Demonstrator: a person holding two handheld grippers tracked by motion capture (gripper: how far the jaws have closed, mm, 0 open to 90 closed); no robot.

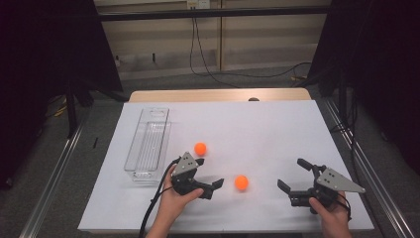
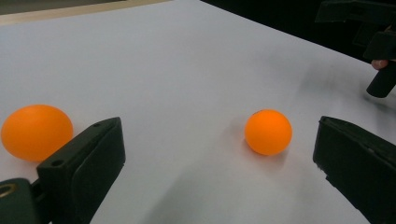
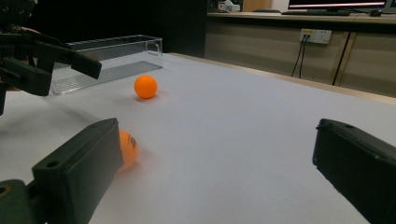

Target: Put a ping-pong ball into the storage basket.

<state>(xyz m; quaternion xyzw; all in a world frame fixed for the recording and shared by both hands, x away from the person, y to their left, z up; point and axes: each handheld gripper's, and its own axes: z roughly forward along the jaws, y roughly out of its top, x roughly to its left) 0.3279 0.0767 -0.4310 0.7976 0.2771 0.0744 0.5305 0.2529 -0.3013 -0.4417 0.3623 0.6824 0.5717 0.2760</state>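
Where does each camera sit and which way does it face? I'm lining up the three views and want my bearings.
High view: above the person's side, looking forward and down on the white table; both hands, left gripper and right gripper enter from below.
Left gripper view: rides the left gripper, looks along its open jaws across the table toward the near ball; the right gripper shows far off.
Right gripper view: rides the right gripper, faces the clear bin and far ball.
Shared: both orange balls appear in all three.

near ball [image 1: 241, 183]: plain orange
far ball [image 1: 200, 148]: plain orange
tray [image 1: 147, 144]: clear
table cover [image 1: 267, 129]: white
left gripper [image 1: 209, 178]: black
right gripper [image 1: 292, 174]: black
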